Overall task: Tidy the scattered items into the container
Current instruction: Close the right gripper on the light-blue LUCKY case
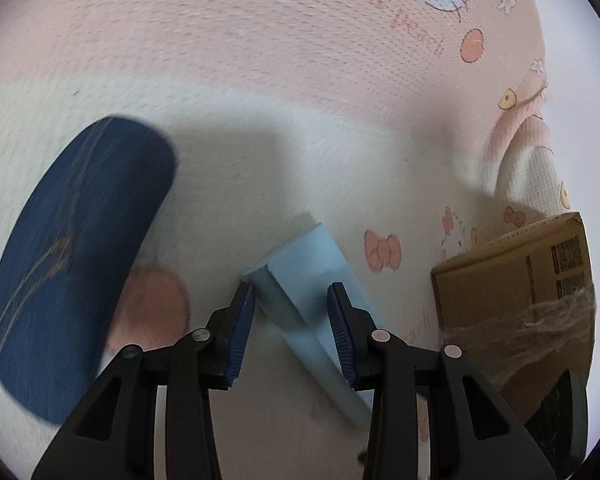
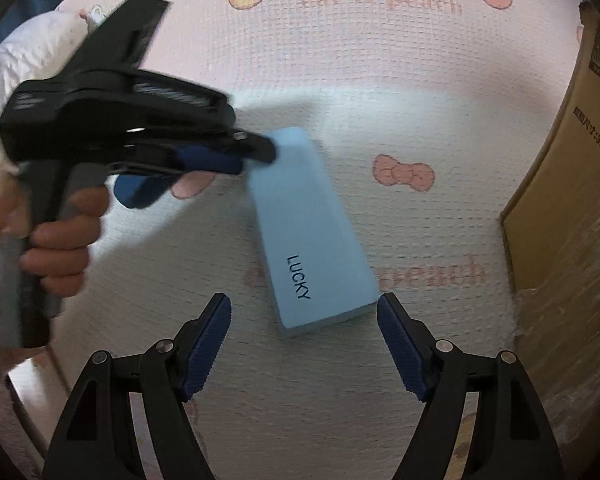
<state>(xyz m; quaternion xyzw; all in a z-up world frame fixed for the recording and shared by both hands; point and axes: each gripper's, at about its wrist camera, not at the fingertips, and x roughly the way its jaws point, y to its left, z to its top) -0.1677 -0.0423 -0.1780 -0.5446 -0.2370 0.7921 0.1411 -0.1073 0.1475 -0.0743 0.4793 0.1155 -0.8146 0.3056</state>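
light blue box (image 2: 310,236) flat on mat, end between parted right gripper (image 2: 304,346) fingers, untouched

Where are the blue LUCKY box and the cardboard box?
blue LUCKY box (image 2: 308,232): right wrist view, middle of its top face.
cardboard box (image 2: 560,184): right wrist view, its brown side wall.

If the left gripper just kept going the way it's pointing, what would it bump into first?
Most likely the light blue box: it already lies between the open left gripper fingertips, on the pink cartoon mat. Depth is hard to judge here.
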